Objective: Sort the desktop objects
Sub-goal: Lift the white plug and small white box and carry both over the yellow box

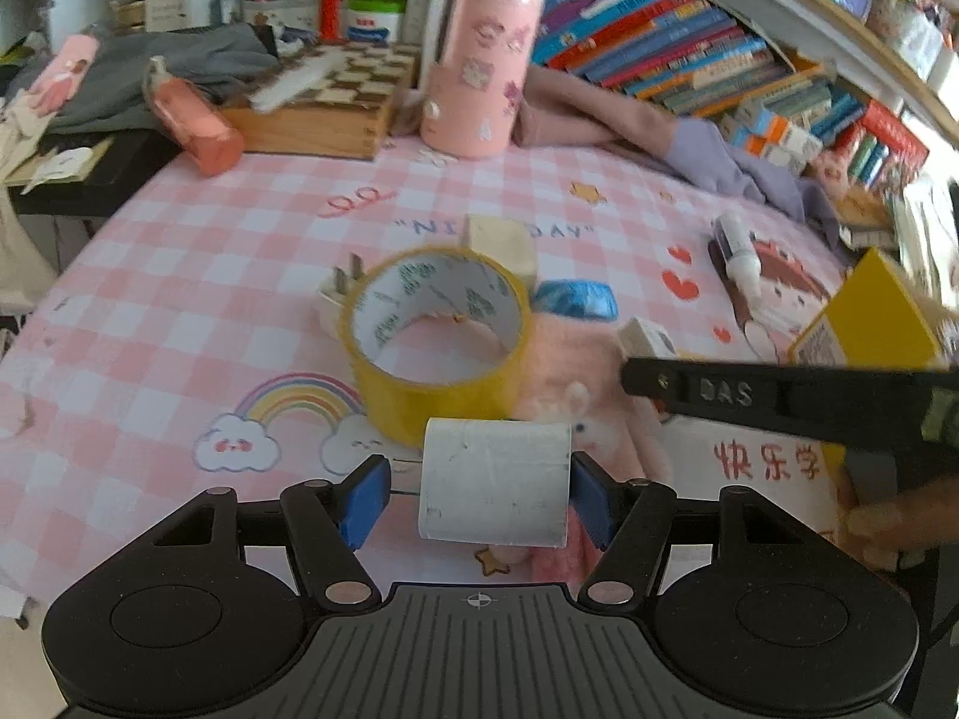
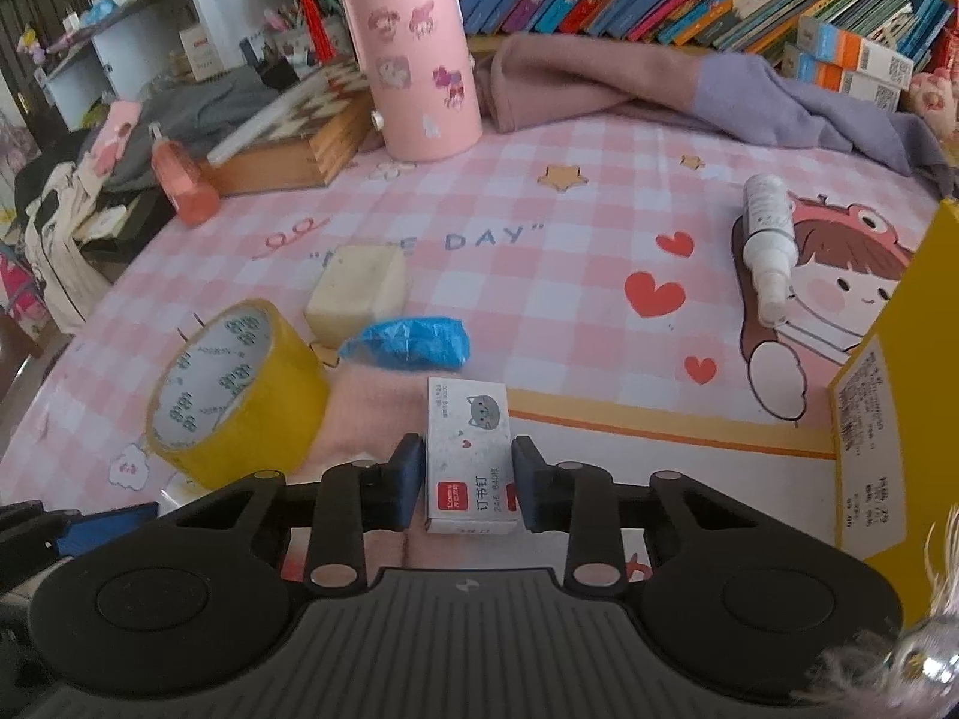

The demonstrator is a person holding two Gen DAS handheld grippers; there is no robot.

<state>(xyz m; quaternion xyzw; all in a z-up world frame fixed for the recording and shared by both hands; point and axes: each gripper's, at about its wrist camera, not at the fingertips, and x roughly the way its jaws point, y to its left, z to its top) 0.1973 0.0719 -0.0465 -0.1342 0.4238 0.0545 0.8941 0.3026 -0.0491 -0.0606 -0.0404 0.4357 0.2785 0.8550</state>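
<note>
Two grippers work over the pink checked bench, and each has a small thing between its jaws. The right gripper has its jaws closed on a white staple box, pads pressing its two long sides; the box's long axis runs straight away from the camera, in line with the fingers, so it sits square in the grip. The left gripper has a white cylinder lying between its jaws with its long axis across, from pad to pad. The right pad touches its end — a gap shows at the left pad, so I judge this one open, not yet gripping.

Just beyond the cylinder stands a yellow tape roll, with a cream block and a blue crumpled wrapper farther off. A pink cylindrical holder stands at the far side; a yellow box stands close on the right.

That yellow box lies right of the held staple box and nearest the right hand, so it looks the likelier place to drop it — though which container takes it I cannot tell.
</note>
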